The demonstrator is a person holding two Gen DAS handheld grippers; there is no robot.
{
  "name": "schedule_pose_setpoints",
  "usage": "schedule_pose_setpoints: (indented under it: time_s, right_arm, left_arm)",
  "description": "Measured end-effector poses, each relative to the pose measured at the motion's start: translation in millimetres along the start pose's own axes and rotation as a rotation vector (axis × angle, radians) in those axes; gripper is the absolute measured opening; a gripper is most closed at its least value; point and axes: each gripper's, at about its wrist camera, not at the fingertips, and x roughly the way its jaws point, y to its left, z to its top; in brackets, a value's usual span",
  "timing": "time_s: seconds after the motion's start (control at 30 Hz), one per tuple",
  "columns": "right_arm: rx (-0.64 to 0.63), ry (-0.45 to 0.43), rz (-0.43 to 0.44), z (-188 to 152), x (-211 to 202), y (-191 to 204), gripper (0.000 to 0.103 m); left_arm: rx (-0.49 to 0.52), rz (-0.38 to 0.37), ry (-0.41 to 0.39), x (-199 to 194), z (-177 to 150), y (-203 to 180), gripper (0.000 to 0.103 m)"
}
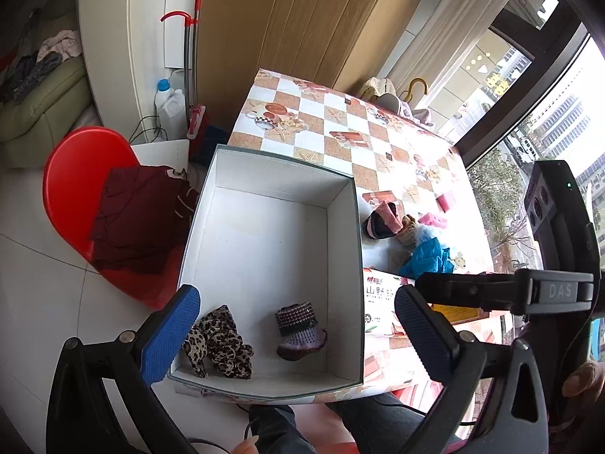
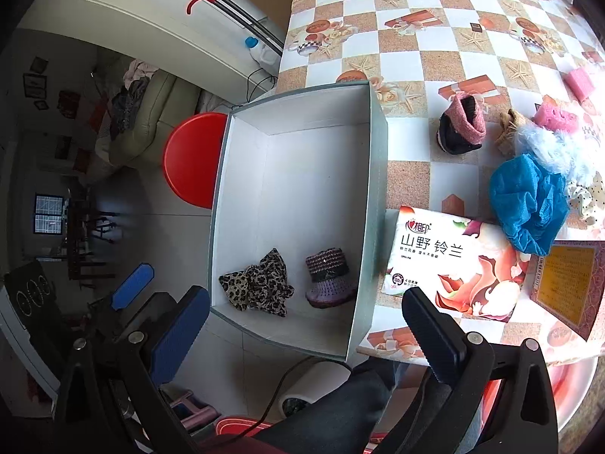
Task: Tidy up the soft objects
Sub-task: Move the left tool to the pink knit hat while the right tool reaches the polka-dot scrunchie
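A white open box sits at the table's left edge. Inside lie a leopard-print scrunchie and a purple knitted bootie. On the table to the right lie a pink-and-black knitted bootie, a blue cloth, pink sponges, a white fluffy item and a tan item. My left gripper is open and empty above the box's near end. My right gripper is open and empty over the box's near edge.
A tissue pack and a flat red-and-yellow package lie near the table's front edge. A red stool with a dark red cloth stands left of the box. A mop and bottles stand by the wall.
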Motion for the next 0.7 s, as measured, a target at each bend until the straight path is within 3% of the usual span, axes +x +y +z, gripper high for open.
schedule_pose_setpoints:
  time_s: [0.17, 0.47, 0.7]
  right_arm:
    - [0.09, -0.071, 0.003, 0.7, -49.6, -34.7, 0.102]
    - [0.333, -0.208, -0.124, -3.0, -145.3, -149.3, 0.102]
    - [0.54, -0.163, -0.196, -6.1, -151.2, -254.9, 0.102]
  left_arm:
    - [0.125, 0.008, 0.029, 8.0, 17.3, -39.8, 0.103]
    - [0.312, 0.02, 0.1, 61.6, 40.5, -117.7, 0.103]
    - [0.346, 0.036, 0.212, 124.6, 68.1, -160.1, 0.103]
